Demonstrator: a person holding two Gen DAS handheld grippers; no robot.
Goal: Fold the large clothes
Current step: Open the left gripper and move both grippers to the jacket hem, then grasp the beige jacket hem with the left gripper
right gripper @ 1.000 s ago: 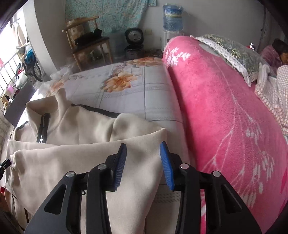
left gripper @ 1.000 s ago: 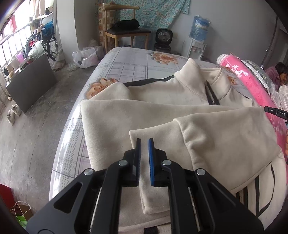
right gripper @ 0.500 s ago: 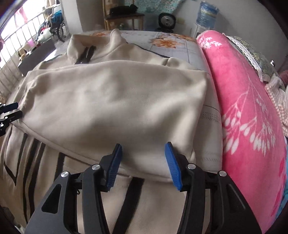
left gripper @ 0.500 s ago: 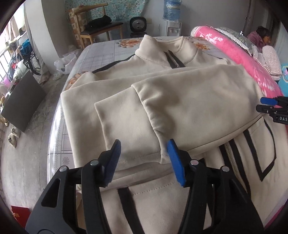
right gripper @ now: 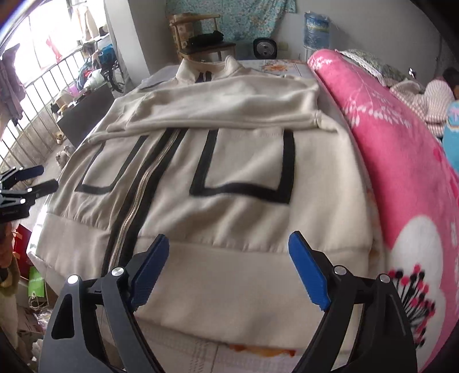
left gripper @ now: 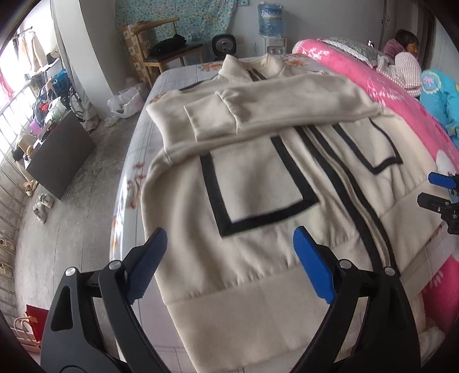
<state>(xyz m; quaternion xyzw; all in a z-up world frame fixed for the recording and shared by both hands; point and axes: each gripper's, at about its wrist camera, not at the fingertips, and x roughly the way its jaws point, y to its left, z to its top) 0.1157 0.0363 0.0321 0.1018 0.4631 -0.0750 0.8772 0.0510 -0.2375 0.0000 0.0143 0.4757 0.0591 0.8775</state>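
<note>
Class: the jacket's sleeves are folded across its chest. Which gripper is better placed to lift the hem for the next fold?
Neither clearly: left gripper and right gripper both hover open over the jacket's hem, one at each side; probably both lift together.

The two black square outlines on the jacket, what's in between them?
The zipper with black stripes on each side runs between the black squares on the jacket, clearest in the right wrist view.

Along the bed's right edge you have a pink blanket; beyond its far edge, a wooden chair and water dispenser.
</note>
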